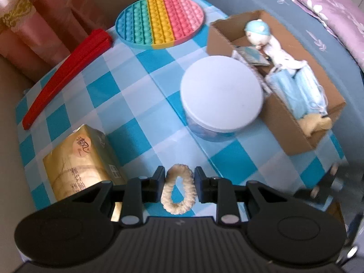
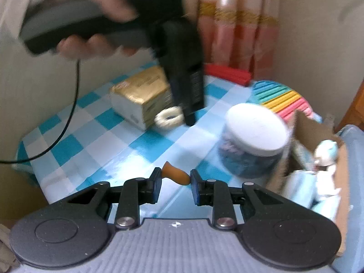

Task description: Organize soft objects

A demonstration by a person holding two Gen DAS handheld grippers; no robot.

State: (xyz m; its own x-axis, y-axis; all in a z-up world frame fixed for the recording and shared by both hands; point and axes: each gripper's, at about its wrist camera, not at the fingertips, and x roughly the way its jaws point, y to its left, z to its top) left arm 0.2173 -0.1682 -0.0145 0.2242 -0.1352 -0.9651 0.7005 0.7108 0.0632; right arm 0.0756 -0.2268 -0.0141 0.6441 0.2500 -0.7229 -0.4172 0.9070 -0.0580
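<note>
Cream scrunchie (image 1: 178, 190) pinched in left fingers (image 1: 178, 183); right fingers (image 2: 176, 179) clamp brown piece (image 2: 176, 175).

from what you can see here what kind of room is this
Most likely a bedroom at home: a small table with a blue checked cloth stands beside a bed with a floral quilt, and tied-back pink curtains hang behind it.

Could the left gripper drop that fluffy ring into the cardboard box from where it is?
Probably yes. The left gripper is shut on the ring, and the box is open-topped. The white-lidded jar sits between them, so it would likely have to pass over it.
</note>
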